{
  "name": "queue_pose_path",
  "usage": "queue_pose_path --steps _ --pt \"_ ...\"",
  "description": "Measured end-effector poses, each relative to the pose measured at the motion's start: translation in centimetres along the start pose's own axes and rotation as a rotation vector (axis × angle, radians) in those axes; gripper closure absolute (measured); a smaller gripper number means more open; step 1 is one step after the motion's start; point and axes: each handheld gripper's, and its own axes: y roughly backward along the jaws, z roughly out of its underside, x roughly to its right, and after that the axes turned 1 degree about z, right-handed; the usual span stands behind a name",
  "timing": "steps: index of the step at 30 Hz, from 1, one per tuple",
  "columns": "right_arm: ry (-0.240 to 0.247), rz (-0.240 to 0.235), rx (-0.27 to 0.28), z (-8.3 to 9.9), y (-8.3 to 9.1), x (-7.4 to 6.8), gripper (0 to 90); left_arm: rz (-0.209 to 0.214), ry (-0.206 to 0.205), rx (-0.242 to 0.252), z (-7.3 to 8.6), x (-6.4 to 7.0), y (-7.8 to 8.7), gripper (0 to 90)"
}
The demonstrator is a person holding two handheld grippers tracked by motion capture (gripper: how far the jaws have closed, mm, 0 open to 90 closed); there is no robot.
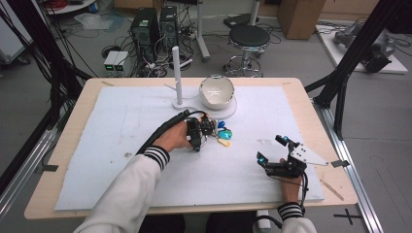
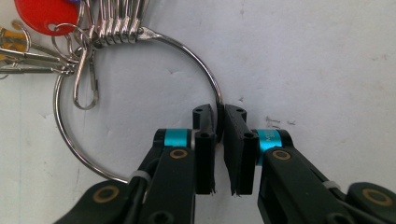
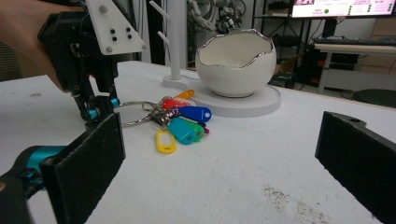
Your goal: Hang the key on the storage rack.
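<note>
Left tool (image 2: 219, 122) clamping key ring (image 2: 140, 93), white table (image 1: 291, 121).

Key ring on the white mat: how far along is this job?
Done: the left hand-held gripper has shut on the key ring, which lies on the mat. The right hand-held gripper waits open, apart. Left, probably: lifting the keys to the peg stand or egg-shaped bowl.
</note>
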Motion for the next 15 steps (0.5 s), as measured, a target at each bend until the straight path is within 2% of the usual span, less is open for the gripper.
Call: queue_pose_path --steps 6,12,15 --pt "0.002 0.001 0.0 0.0 0.0 -0.01 1.0 -0.003 0.02 -0.014 -0.2 0.07 -0.05 83.5" --pt "0.002 0.002 0.0 0.0 0.0 0.0 1.0 -0.007 -0.005 -0.013 -0.3 0.17 0.0 85.5" --pt "-0.002 -0.001 0.0 0.0 0.0 0.0 1.0 -0.008 -0.001 -0.005 -0.19 0.14 0.3 85.6"
